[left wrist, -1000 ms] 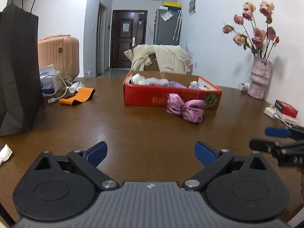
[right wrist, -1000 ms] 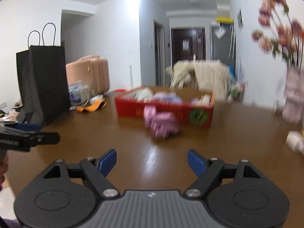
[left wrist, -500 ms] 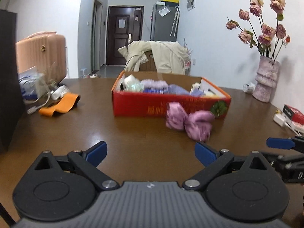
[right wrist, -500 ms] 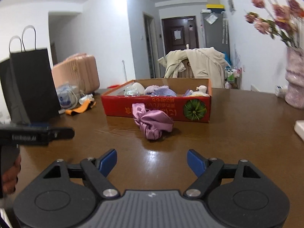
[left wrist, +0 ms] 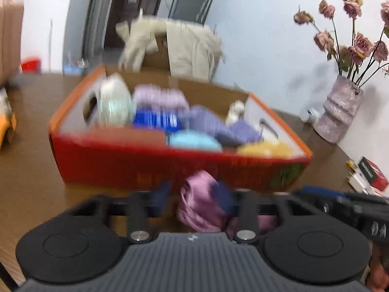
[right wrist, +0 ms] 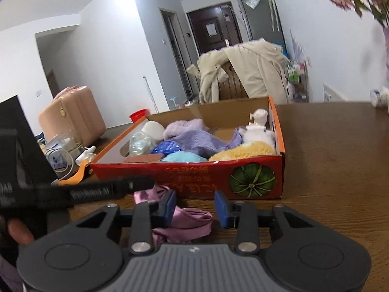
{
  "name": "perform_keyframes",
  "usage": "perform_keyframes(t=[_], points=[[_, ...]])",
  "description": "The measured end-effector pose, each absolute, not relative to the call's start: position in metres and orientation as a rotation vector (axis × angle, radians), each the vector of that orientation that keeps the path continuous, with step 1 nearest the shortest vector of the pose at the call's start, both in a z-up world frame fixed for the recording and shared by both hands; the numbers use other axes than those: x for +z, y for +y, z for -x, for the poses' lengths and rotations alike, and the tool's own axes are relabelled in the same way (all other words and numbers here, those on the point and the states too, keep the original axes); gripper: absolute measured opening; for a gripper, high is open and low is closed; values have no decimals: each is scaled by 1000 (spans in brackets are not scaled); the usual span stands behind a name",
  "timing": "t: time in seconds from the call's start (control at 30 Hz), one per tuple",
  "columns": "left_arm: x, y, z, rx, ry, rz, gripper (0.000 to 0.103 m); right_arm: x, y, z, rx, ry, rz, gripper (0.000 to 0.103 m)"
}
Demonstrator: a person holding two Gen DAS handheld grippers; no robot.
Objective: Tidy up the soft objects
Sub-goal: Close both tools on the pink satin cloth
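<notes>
Item: crumpled pink satin cloth (right wrist: 184, 221) on brown wooden table (right wrist: 340, 170), outside red cardboard box (right wrist: 194, 177).
Left tongs (left wrist: 192, 194): released, straddling it, poised to grip.
Right tongs (right wrist: 194, 206): released, alongside.

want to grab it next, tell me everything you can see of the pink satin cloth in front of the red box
The pink satin cloth is a shiny, crumpled, mauve-pink bundle, bunched into soft folds. It lies on the brown wooden table, outside and just in front of the red box. Both claws are at it: the right claw stands open over one end, the left claw brackets the other. Whether either finger touches it is unclear.
</notes>
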State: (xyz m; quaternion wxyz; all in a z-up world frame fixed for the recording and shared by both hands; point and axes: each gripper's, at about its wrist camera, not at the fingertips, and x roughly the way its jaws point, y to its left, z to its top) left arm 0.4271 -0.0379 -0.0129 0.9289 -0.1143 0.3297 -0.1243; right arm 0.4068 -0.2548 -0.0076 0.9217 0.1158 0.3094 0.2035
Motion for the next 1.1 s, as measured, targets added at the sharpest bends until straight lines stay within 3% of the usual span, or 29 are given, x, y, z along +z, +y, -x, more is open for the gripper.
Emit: perform_keyframes(t=[0.4,0.47,0.5,0.6,0.7,0.77,0.87,0.97,1.03,1.1], points=[[-35,-15,-344,-216,683,357,23,-38,-223,-391,524,735,-193,35],[-31,-18,-336,-229,667,333,23,-40,-221,-391,517,747,-166,30],[-28,-20,-332,-230,655,315,24,-41,-220,-391,517,755,-139,22],[-22,-19,-332,-235,612,282,52,-40,-222,-390,527,759,-132,18],[-16,-15,-343,-227,598,270,55,-41,-219,-388,532,743,-106,17],[-13,-10,-351,-283,604,307,63,-42,-218,-386,532,731,-92,16],[-21,-15,-358,-262,635,256,57,-43,-218,-386,532,720,-92,16],[-32,-13,-356,-300,657,275,41,-43,-213,-385,519,708,-66,16],[-35,-7,-355,-326,660,320,26,-42,-208,-381,501,695,-41,16],[-36,-4,-352,-332,655,333,19,-42,-205,-378,489,683,-31,13]])
